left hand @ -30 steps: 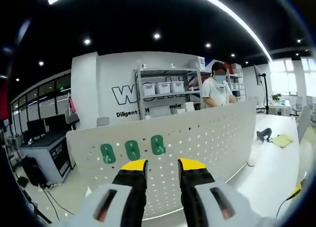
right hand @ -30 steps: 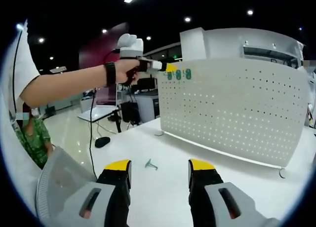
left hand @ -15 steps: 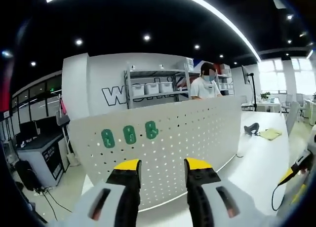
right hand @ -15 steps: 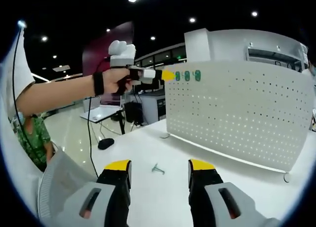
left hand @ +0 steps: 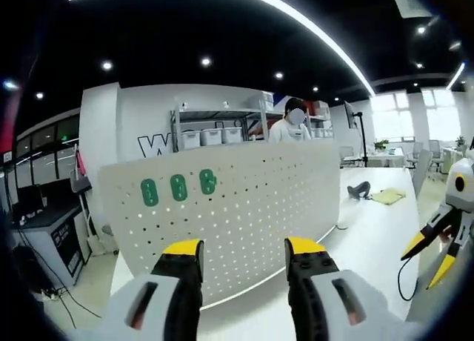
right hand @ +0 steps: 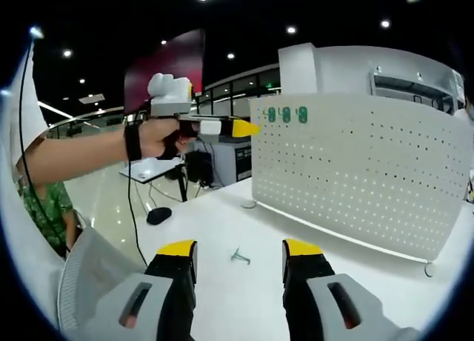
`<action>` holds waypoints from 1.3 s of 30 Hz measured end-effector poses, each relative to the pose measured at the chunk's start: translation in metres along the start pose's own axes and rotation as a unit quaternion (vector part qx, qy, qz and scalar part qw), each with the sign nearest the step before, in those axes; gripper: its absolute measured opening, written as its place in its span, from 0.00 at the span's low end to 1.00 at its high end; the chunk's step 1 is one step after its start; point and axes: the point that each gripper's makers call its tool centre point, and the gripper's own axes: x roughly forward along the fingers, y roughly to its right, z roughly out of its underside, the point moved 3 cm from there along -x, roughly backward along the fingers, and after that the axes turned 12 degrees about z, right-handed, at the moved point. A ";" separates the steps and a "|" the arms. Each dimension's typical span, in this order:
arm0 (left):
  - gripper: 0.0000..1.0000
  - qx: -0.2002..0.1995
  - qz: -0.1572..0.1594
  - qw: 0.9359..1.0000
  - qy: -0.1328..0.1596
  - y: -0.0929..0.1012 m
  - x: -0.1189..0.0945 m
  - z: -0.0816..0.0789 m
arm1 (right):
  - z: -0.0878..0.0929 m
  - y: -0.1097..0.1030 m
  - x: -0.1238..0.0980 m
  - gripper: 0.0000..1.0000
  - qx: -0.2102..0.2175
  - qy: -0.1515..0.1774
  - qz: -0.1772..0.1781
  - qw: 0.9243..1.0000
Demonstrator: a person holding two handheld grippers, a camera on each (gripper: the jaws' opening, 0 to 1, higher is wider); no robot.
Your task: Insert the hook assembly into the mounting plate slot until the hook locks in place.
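Here, a small metal hook point(right hand: 238, 256) lies loose on the white bench point(right hand: 222, 230), in front of the right tongs point(right hand: 239, 254) and apart from the upright white pegboard point(right hand: 355, 170) — three green hooks point(right hand: 284, 115) sit side by side near the board's top corner. The right tongs stand open with nothing between the jaws. In the left gripper view the left tongs point(left hand: 245, 250) are also open and empty, aimed at the pegboard point(left hand: 237, 207) below the green hooks point(left hand: 178, 187). In the right gripper view a hand point(right hand: 159, 137) holds the left tongs level in the air, just beside the board's edge. Beyond the board stands a person point(left hand: 290, 126).
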 end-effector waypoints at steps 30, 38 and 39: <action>0.60 -0.044 0.103 0.992 -0.063 0.053 -0.026 0.105 | 0.011 -0.013 0.005 0.47 -0.012 -0.038 0.015 0.999; 0.63 -0.053 0.127 0.986 -0.097 0.064 -0.028 0.139 | 0.016 -0.014 0.004 0.47 -0.014 -0.050 0.024 0.998; 0.63 -0.054 0.131 0.985 -0.101 0.065 -0.028 0.142 | 0.016 -0.015 0.004 0.47 -0.019 -0.051 0.026 0.998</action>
